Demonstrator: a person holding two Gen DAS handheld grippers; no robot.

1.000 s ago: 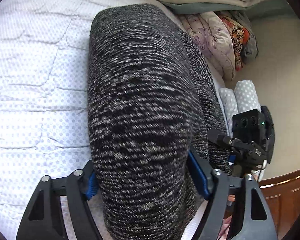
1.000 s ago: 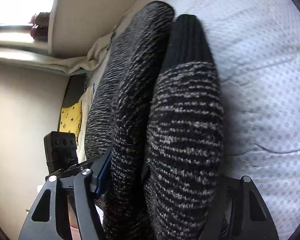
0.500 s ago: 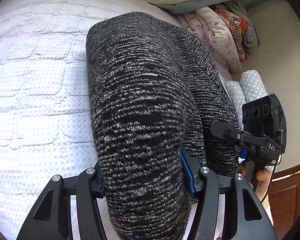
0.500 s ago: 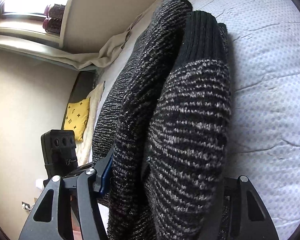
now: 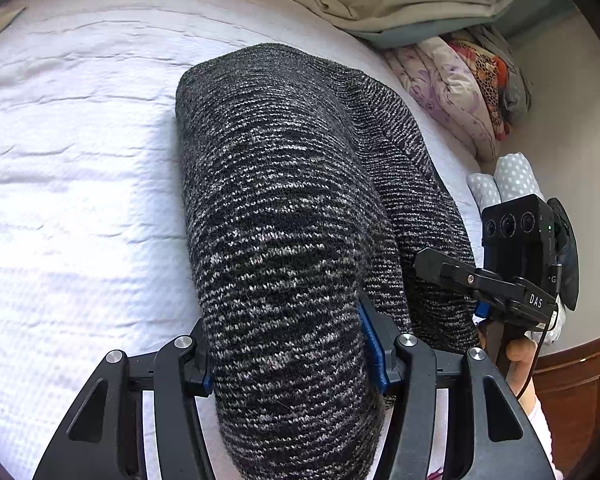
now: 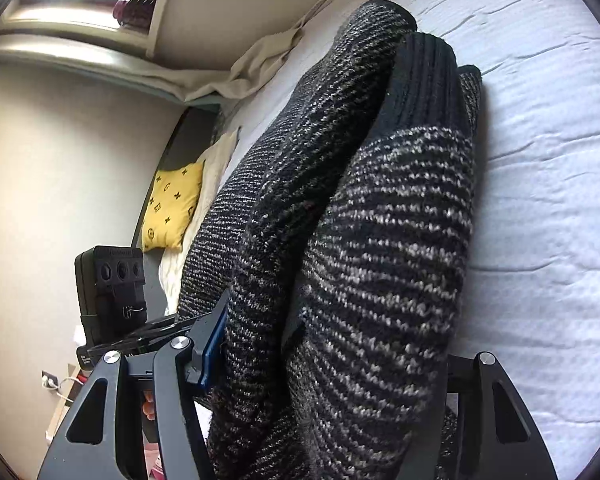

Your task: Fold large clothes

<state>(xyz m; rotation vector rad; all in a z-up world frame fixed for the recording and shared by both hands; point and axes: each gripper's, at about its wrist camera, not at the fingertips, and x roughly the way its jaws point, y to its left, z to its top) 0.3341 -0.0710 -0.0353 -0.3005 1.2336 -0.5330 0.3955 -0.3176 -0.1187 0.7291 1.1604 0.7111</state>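
A black-and-grey knit sweater [image 5: 284, 216] lies folded lengthwise on the white quilted bed [image 5: 68, 184]. My left gripper [image 5: 288, 356] is shut on its near edge, the thick fabric bunched between the blue pads. My right gripper [image 6: 332, 364] is shut on the other near part of the sweater [image 6: 384, 240], where a black ribbed cuff [image 6: 424, 80] lies on top. The right gripper also shows in the left wrist view [image 5: 452, 268], just right of the sweater.
Beige bedding [image 5: 380, 4] and floral quilts [image 5: 460, 92] are heaped at the bed's far right. Polka-dot rolls [image 5: 504, 180] stand beside a wooden edge [image 5: 572, 364]. A yellow cushion [image 6: 176, 204] lies by the wall. A window ledge [image 6: 80, 4] is above.
Both grippers have drawn back and risen slightly with the sweater held; more of the bed and the far bedding shows now. The grips are unchanged.
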